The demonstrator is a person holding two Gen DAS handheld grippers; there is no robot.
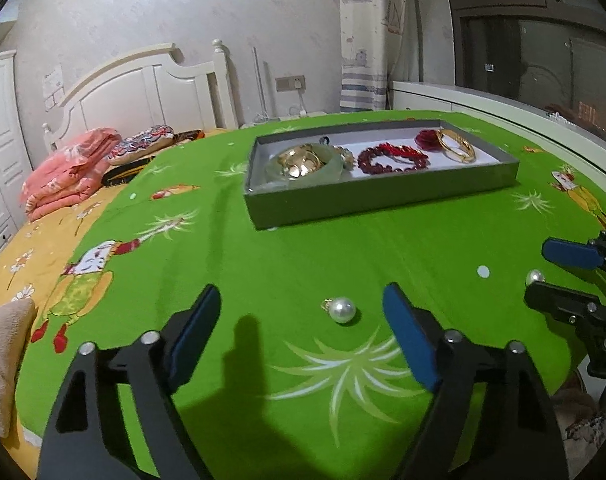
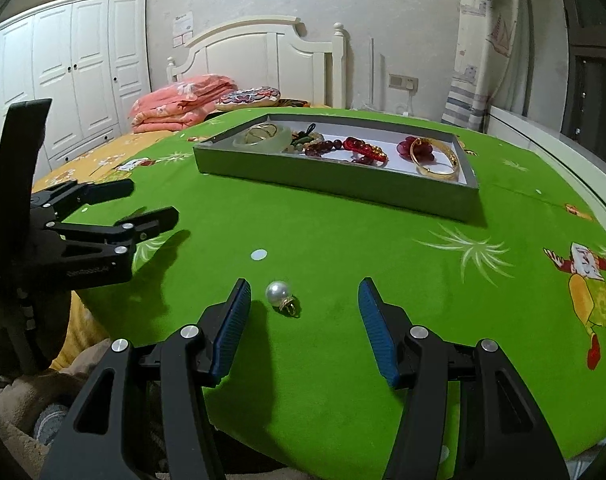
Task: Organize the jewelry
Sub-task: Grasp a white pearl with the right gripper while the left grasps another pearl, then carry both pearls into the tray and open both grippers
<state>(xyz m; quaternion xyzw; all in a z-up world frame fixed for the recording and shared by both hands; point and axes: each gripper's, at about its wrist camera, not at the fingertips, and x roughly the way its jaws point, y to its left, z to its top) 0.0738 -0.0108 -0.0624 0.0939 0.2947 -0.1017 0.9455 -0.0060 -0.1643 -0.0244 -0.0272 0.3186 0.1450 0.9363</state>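
Note:
Two pearl pendants with small gold loops lie on the green cloth. One pearl pendant rests just ahead of my left gripper, which is open, the pearl lying between the lines of its blue pads. The other pearl pendant lies on the cloth between the fingertips of my open right gripper, nearer the left pad. In the left wrist view this second pearl shows between the right gripper's fingers. A grey tray farther back holds a jade bangle, red bead bracelets and a gold bangle.
The cartoon-printed green cloth covers a round table whose edge curves off to the right. My left gripper is at the left in the right wrist view. Behind stand a bed with folded pink bedding, a white wardrobe and a curtain.

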